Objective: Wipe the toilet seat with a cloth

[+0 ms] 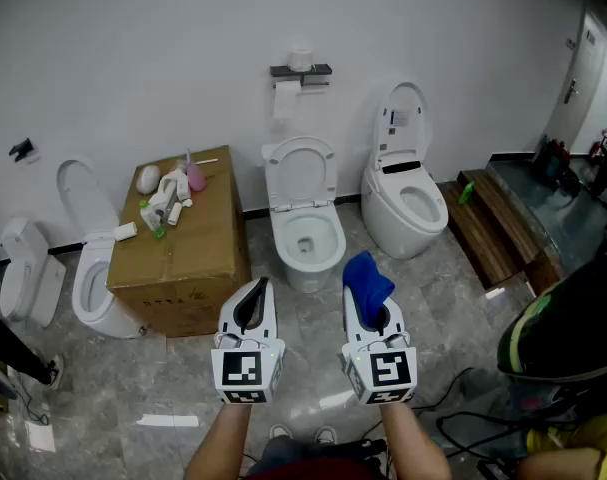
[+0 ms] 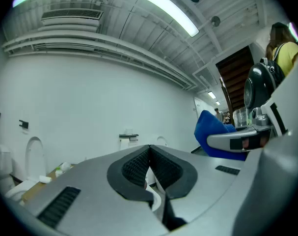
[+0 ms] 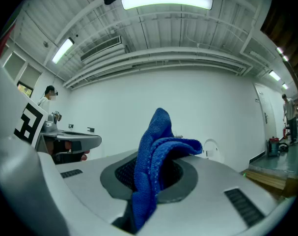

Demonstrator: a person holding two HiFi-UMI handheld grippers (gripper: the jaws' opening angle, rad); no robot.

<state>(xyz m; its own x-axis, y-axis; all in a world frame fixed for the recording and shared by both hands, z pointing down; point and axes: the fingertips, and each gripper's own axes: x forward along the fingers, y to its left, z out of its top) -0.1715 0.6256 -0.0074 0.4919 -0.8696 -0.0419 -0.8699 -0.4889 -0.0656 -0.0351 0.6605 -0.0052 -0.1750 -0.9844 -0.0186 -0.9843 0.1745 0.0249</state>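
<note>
A white toilet (image 1: pixel 304 223) with its lid up stands against the far wall, straight ahead of both grippers. Its seat (image 1: pixel 308 236) is down and bare. My right gripper (image 1: pixel 369 290) is shut on a blue cloth (image 1: pixel 366 279), which bunches up out of the jaws (image 3: pixel 156 149). My left gripper (image 1: pixel 255 293) is shut with nothing between its pads (image 2: pixel 149 156). Both are held level, side by side, well short of the toilet. From the left gripper view the cloth (image 2: pixel 215 132) shows at the right.
A cardboard box (image 1: pixel 183 238) with bottles on top stands left of the toilet, with another toilet (image 1: pixel 95 268) beyond it. A third toilet (image 1: pixel 405 193) stands at the right, then a wooden step (image 1: pixel 493 223). A paper holder (image 1: pixel 299 78) hangs on the wall. A person (image 1: pixel 573 368) is at right.
</note>
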